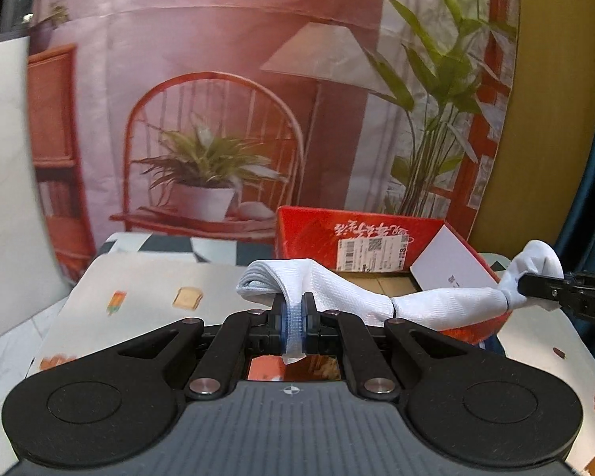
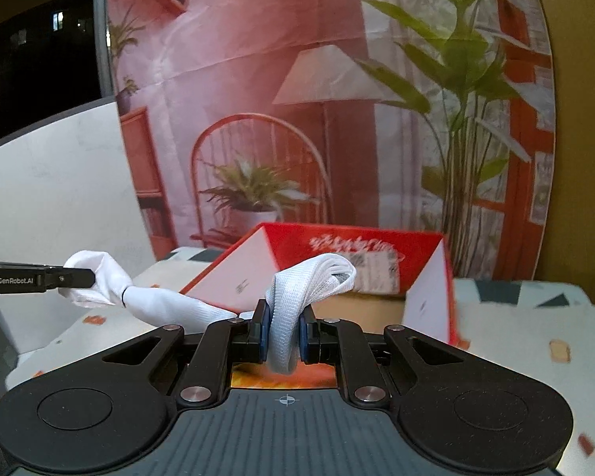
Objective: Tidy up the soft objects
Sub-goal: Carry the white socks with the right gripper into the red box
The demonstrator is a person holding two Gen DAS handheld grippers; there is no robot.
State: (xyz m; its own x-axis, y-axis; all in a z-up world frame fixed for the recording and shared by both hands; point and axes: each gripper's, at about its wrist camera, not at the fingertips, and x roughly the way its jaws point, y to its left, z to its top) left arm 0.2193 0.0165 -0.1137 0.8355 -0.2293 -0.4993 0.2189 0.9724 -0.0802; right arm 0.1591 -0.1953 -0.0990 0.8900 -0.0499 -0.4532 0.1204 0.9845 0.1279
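A: Looking along the left tongs (image 1: 293, 319), what did you make of their state?

B: They were clenched on the white sock (image 1: 337, 293). The blue pads pinched a ribbed, folded end of it, and a strip of fabric hung down between the jaws.

A: And the right tongs (image 2: 282, 335)?

B: Clenched on the same sock (image 2: 297, 309), at its other end. A thick fold of white knit bulged up out of the jaws and looped over to the right.

A: So where was the sock, exactly?

B: Strung between the two tongs, off the table (image 1: 139, 277). From the left camera it ran rightward from the jaws to the other tongs, twisted at one point near its middle, with its far end bunched around their black fingertips (image 1: 535, 283). It passed in front of the open red box (image 1: 357, 234).

A: Was it touching the box?

B: I couldn't tell; it only overlapped the near edge in both views.

A: What else stood there?

B: The box (image 2: 353, 246) sat on the table with white flaps raised on either side, a shipping label on its inner wall. The table cover carried small food pictures, a toast slice (image 1: 187, 298) among them. Behind hung a backdrop (image 1: 226, 79) printed with a chair, lamp and plants.
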